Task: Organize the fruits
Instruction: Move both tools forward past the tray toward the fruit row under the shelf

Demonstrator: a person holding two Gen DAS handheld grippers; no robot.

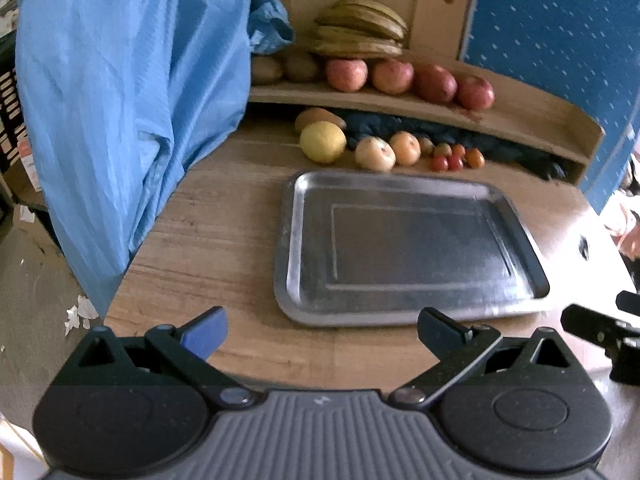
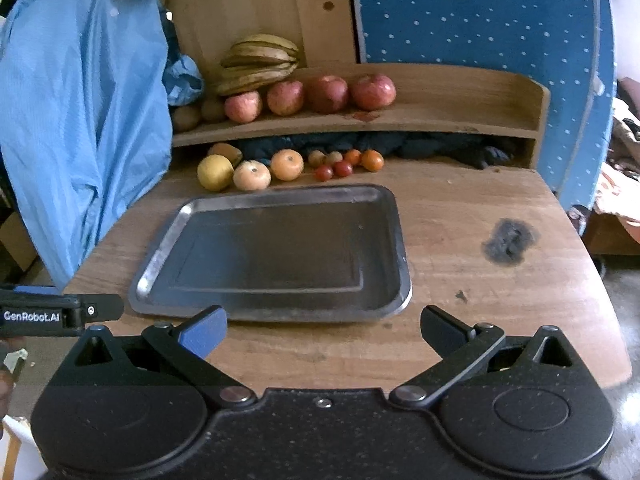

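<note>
Both grippers, left (image 1: 322, 330) and right (image 2: 324, 330), spread wide at table's (image 2: 460, 216) near edge; tray (image 2: 276, 252) bare, fruits (image 2: 252, 175) along far edge.

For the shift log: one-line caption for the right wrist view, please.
Right gripper open and empty before a bare metal tray; loose fruit behind it, apples on the shelf.

Soft, dim daylight is filling both views, leaving no hard shadows. The rectangular stainless-steel tray (image 1: 404, 248) ahead of the grippers is catching pale glare along its left rim, while its floor is reading dark. Fisheye distortion is bending the curved wooden shelf (image 2: 440, 120) and the table edges. Slight blur is softening everything; corners are vignetting to black.
</note>
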